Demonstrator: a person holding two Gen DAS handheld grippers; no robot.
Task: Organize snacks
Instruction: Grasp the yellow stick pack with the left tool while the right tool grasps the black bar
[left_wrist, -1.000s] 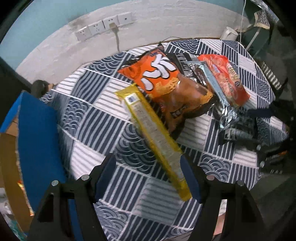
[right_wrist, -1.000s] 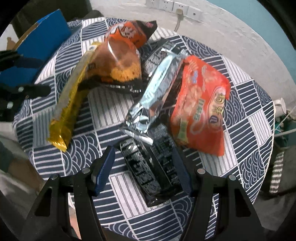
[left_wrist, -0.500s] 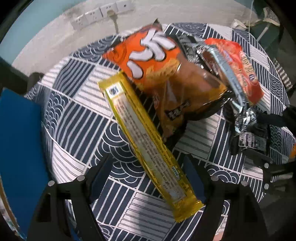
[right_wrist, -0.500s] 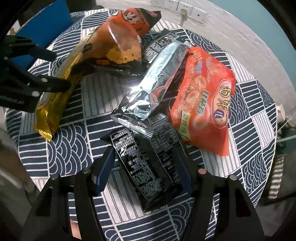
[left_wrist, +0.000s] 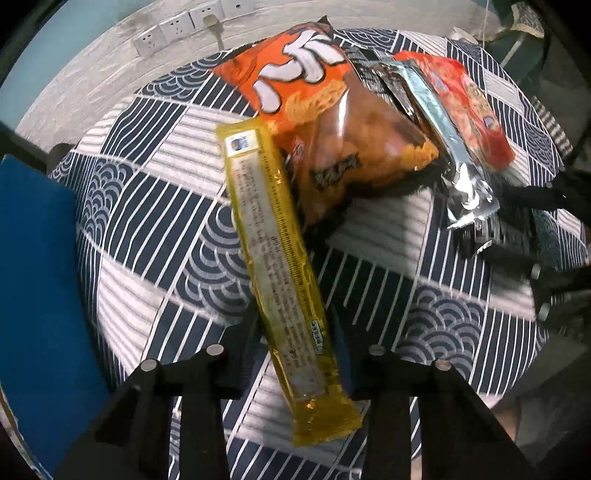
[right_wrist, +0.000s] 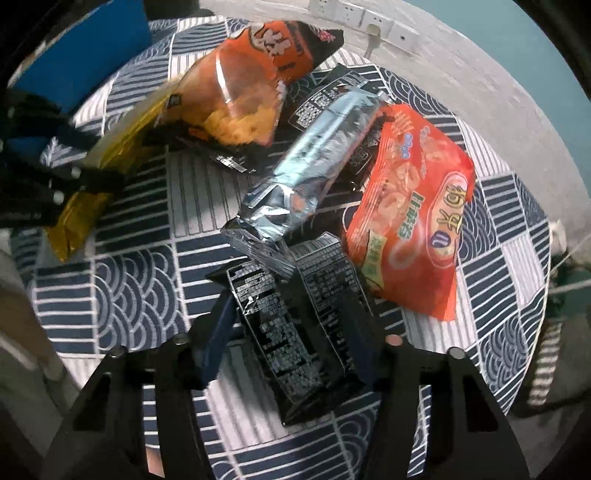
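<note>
A long yellow packet lies on the patterned tablecloth, one end leaning on an orange snack bag. My left gripper points straight down over its near end; the jaws are closing and both pads press its sides. Two black packets lie side by side under a silver packet. My right gripper straddles them, jaws closing, pads touching their outer edges. A red biscuit bag lies to the right. The yellow packet and left gripper show at the left of the right wrist view.
A blue box stands at the table's left edge. Wall sockets with a plugged cable sit behind the round table. The silver packet and red bag lie right of the orange bag. Bare cloth shows between the two grippers.
My left gripper sank onto the yellow packet and its wide jaws came in against it. My right gripper dropped closer to the black packets and its jaws narrowed onto them.
</note>
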